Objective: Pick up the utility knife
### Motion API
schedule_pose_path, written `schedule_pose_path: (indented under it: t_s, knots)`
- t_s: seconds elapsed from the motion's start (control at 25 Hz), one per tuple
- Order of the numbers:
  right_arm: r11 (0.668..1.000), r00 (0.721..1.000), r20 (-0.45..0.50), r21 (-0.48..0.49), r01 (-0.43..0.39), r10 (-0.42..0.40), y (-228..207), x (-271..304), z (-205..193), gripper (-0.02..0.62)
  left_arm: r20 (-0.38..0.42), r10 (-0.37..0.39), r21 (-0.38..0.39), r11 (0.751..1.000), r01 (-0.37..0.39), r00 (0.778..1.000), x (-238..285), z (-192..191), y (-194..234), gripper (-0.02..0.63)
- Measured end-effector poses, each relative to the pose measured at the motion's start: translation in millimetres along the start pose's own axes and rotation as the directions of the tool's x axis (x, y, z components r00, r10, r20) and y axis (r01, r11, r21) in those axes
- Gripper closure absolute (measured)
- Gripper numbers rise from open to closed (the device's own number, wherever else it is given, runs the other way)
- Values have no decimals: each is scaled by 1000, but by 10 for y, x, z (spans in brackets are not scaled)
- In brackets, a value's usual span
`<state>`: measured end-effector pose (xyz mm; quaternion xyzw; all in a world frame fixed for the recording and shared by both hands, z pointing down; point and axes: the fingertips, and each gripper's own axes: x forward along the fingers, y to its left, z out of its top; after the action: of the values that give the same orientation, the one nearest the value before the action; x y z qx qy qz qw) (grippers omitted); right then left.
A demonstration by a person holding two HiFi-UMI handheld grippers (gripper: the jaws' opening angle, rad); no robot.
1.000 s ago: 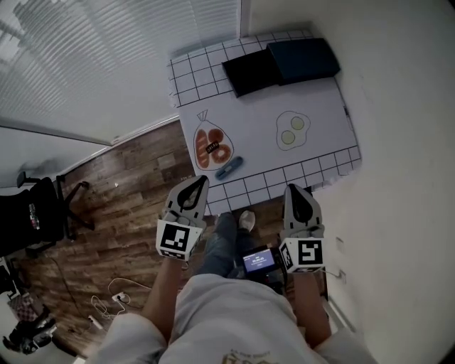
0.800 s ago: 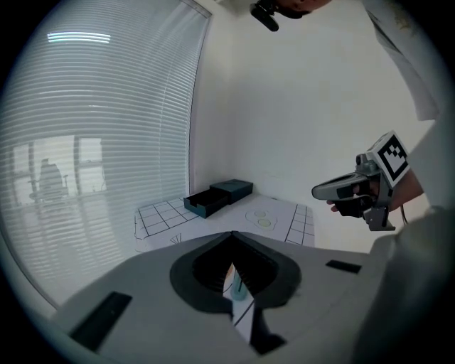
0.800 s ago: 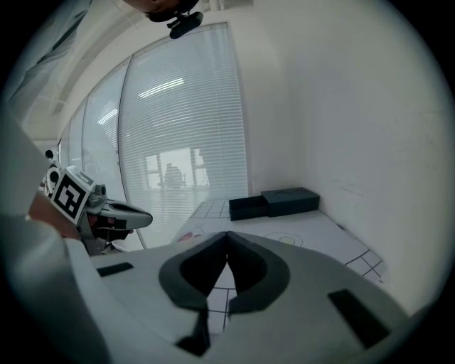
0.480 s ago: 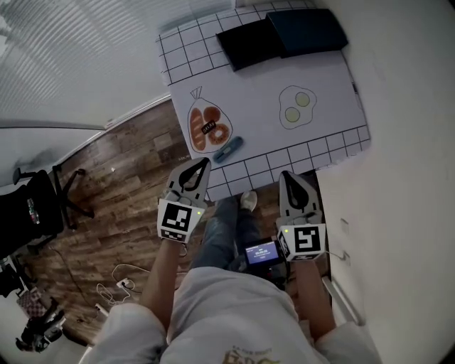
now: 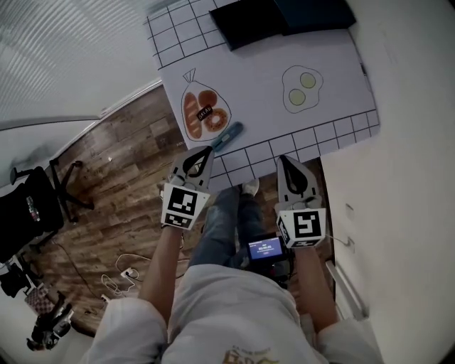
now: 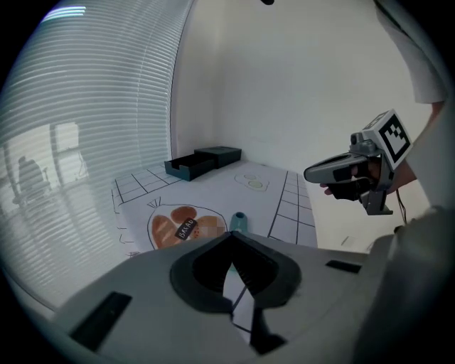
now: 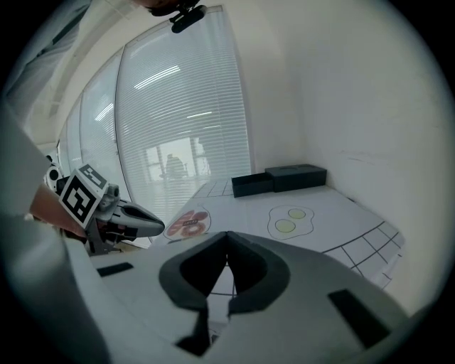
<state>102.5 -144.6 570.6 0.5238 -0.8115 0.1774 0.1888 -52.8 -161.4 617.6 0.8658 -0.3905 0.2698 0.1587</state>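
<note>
The utility knife [image 5: 227, 136], teal-blue and slim, lies slantwise on the white gridded table mat [image 5: 334, 135] near its front edge, just right of a drawn bag of bread [image 5: 200, 114]. My left gripper [image 5: 207, 150] is shut and empty, its tip just short of the knife's near end. In the left gripper view the knife [image 6: 238, 221] shows right above the closed jaw tips of that gripper [image 6: 229, 235]. My right gripper [image 5: 284, 159] hovers at the mat's front edge to the right, also shut and empty, with its jaws [image 7: 226, 234] meeting at the tip.
Two dark boxes [image 5: 250, 21] [image 5: 313, 11] stand at the table's far end. A drawing of fried eggs [image 5: 302, 88] is on the mat's right half. A white wall runs along the right. Wooden floor [image 5: 121, 199], a black chair [image 5: 28, 210] and cables [image 5: 121, 274] lie to the left.
Both grippers have sunk and come closer to the table's front edge. The left gripper's tip now sits just short of the knife. Both stay shut.
</note>
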Motion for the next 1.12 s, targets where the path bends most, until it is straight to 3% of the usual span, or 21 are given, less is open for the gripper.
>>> schedule_pose_path:
  t_s: [0.44, 0.48, 0.56, 0.6, 0.92, 1.12]
  knots:
    - [1000, 998, -58, 18, -25, 26, 73, 161, -243, 589, -66, -73, 51, 996, 76, 995, 251, -117, -6, 598]
    - [1000, 998, -60, 19, -24, 25, 76, 174, -245, 589, -66, -87, 52, 994, 91, 994, 269, -112, -16, 590]
    - [1000, 998, -63, 19, -22, 23, 80, 197, -245, 589, -73, -127, 47, 990, 130, 989, 315, -119, -57, 477]
    - [1000, 998, -64, 19, -19, 20, 80, 207, -243, 589, -82, -143, 44, 988, 147, 986, 341, -136, -75, 453]
    - [1000, 997, -74, 26, 1, 1, 57, 199, -197, 589, -198, -174, 138, 969, 203, 965, 511, -318, -170, 428]
    - [999, 997, -79, 30, 21, -19, 3, 193, -176, 589, -211, -163, 127, 973, 193, 964, 530, -311, -131, 439]
